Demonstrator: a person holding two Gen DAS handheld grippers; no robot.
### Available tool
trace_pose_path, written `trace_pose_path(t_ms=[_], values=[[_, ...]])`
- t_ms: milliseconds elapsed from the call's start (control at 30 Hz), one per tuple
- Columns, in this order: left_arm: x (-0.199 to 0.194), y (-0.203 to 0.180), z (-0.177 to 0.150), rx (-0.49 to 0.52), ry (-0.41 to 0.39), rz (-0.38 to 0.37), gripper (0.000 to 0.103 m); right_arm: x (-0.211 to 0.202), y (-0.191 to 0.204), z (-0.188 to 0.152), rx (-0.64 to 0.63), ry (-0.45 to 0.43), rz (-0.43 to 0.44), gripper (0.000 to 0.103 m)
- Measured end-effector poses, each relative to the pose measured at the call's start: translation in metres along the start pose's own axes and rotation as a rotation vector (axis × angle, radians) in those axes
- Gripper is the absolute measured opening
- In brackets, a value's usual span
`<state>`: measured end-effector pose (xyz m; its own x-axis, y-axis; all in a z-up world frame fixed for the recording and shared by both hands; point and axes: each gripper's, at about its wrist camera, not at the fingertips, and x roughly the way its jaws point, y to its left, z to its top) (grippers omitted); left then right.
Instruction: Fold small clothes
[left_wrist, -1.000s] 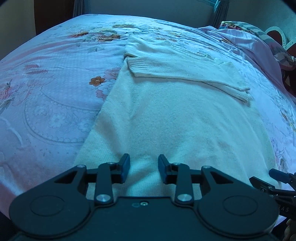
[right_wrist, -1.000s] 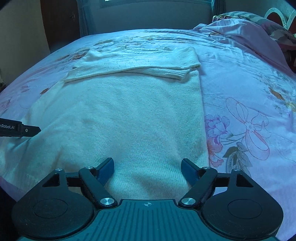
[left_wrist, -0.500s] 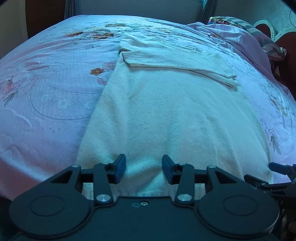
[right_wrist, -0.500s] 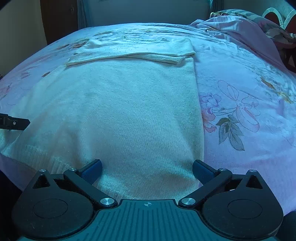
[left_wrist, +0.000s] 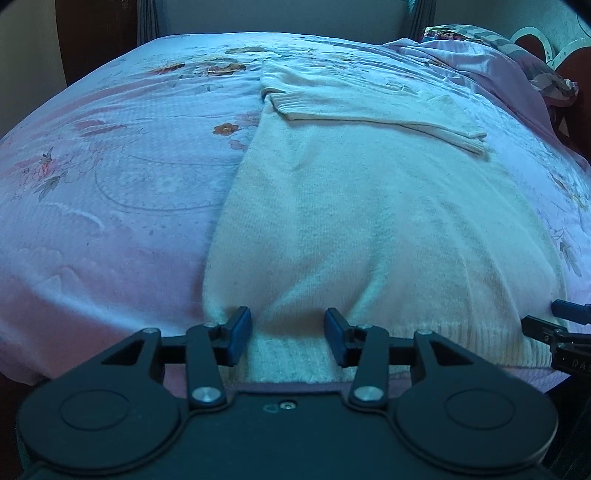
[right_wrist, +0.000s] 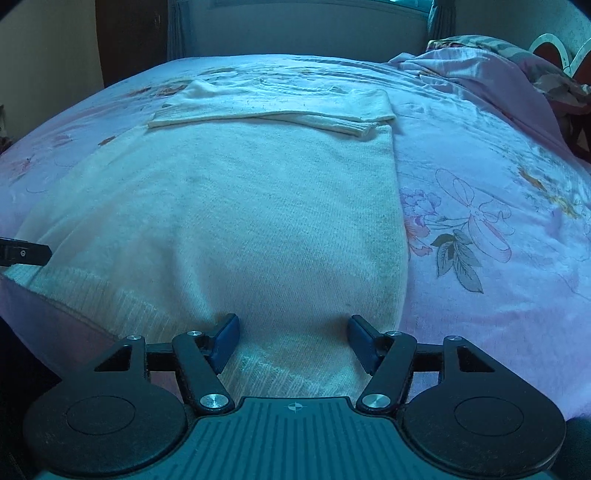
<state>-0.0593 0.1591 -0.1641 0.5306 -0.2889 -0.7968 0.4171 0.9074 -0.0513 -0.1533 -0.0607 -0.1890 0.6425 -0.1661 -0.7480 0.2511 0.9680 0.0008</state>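
Knitted cream sweater (left_wrist: 362, 221) flat on floral bedspread (left_wrist: 110, 192), sleeves folded across chest | left gripper (left_wrist: 287, 338) unclenched astride ribbed hem (left_wrist: 461, 339) | right gripper (right_wrist: 293, 339) jaws just narrowing, apparently not yet pinching | step: hem pickup | next: clench both, carry hem toward collar.

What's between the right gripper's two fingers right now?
The sweater's ribbed hem, lying in the right gripper; the jaws, just closing, stand apart from it. Right wrist view shows this.
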Motion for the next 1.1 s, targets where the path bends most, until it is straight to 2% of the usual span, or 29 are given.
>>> trace_pose_path(t_ms=[200,367,433,567,667,733,800,833,867,967,1033,1100], values=[[-0.015,0.010,0.000,-0.052,-0.012,-0.015,0.042,-0.009,-0.007,-0.006,0.032,0.031,0.008,0.064],[-0.027,0.022,0.005,-0.073,-0.055,0.034,0.042,-0.024,-0.015,-0.004,0.086,0.011,-0.002,0.064],[-0.024,0.028,0.008,-0.086,-0.043,0.046,0.042,-0.027,-0.019,-0.002,0.102,0.002,-0.015,0.064],[-0.011,0.036,0.006,-0.123,0.014,0.054,0.042,-0.020,-0.029,-0.006,0.154,0.047,-0.031,0.064],[-0.005,0.037,0.005,-0.132,0.025,0.052,0.043,-0.014,-0.036,-0.008,0.187,0.070,-0.025,0.064],[-0.001,0.035,0.005,-0.131,0.036,0.056,0.047,-0.009,-0.037,-0.007,0.192,0.084,-0.016,0.070],[0.001,0.036,0.005,-0.145,0.045,0.057,0.063,-0.006,-0.035,-0.006,0.185,0.096,0.003,0.087],[0.003,0.036,0.006,-0.153,0.054,0.057,0.067,-0.004,-0.033,-0.006,0.183,0.107,0.009,0.091],[0.004,0.036,0.006,-0.155,0.060,0.055,0.071,-0.001,-0.031,-0.006,0.181,0.124,0.019,0.100],[0.005,0.035,0.005,-0.144,0.065,0.056,0.071,0.003,-0.030,-0.008,0.201,0.157,0.029,0.103],[0.003,0.037,0.004,-0.152,0.066,0.041,0.070,-0.001,-0.038,-0.008,0.263,0.166,0.054,0.103],[0.001,0.040,0.002,-0.164,0.066,0.024,0.063,-0.006,-0.046,-0.008,0.327,0.159,0.083,0.102]])
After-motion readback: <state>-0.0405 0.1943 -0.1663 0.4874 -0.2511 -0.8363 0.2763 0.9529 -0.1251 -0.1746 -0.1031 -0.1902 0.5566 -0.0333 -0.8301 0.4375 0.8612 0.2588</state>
